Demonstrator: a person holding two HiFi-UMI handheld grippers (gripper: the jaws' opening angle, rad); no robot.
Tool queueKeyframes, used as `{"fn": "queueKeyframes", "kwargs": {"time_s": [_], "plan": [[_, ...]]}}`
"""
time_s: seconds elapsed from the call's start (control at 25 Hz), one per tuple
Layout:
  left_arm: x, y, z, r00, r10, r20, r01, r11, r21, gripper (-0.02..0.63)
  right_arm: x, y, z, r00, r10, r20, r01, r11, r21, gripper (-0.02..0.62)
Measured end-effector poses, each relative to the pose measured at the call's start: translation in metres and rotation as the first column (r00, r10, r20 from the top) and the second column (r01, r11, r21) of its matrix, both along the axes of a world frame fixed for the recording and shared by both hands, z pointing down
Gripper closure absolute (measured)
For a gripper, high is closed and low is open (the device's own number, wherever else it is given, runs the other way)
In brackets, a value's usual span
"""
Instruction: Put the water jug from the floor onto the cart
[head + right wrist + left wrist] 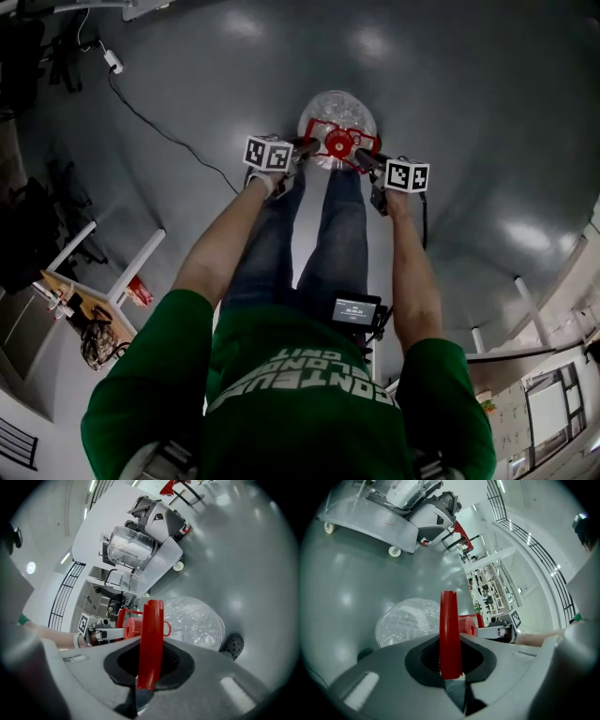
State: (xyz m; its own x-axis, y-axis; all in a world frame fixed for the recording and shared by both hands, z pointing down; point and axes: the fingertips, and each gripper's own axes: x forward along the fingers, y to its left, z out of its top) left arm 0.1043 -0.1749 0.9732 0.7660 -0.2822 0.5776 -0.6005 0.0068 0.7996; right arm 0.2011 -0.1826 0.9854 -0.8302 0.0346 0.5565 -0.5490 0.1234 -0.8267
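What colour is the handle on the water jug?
Red. The handle shows best in the head view, on the clear jug.

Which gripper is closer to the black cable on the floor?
Left. The left gripper grips the jug's red handle on the side toward the cable, which lies off to its left. The right gripper grips the handle's other side, farther from it.

free: floor [487, 103] round jug [342, 105] | blocked: cart [365, 524] (loaded) beyond

water jug [337, 105] partly hidden beneath its red handle [339, 142], cart [370, 522] cut off by top edge
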Motion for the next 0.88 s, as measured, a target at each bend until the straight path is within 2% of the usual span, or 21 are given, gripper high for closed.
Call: {"fn": "queueKeyframes", "kwargs": {"time_s": [0.12,0.36,0.56,0.76,0.88], "plan": [[-0.001,0.001,-0.028,0.999,-0.018,-0.041,0.018,1.0,0.015,0.563,-0.005,-0.003,-0.031,0.999,-0.018,0.033,0.017,1.0,0.013,0.58],[-0.001,-0.022,-0.096,0.99,-0.065,-0.123,0.077,0.992,0.096,0.563,-0.005,-0.027,-0.102,0.993,-0.017,0.113,0.011,0.998,0.058,0.578],[0.012,-0.044,-0.149,0.975,-0.07,-0.211,0.107,0.98,0.168,0.554,0.004,-0.049,-0.157,0.976,0.023,0.219,-0.045,0.994,0.097,0.578],[0.023,-0.062,-0.197,0.946,-0.029,-0.322,0.107,0.968,0.227,0.546,0.017,-0.071,-0.198,0.95,0.034,0.311,-0.078,0.989,0.129,0.578],[0.024,-0.063,-0.225,0.915,-0.013,-0.404,0.116,0.966,0.232,0.543,0.015,-0.073,-0.227,0.926,0.032,0.377,-0.075,0.992,0.1,0.578]]}}
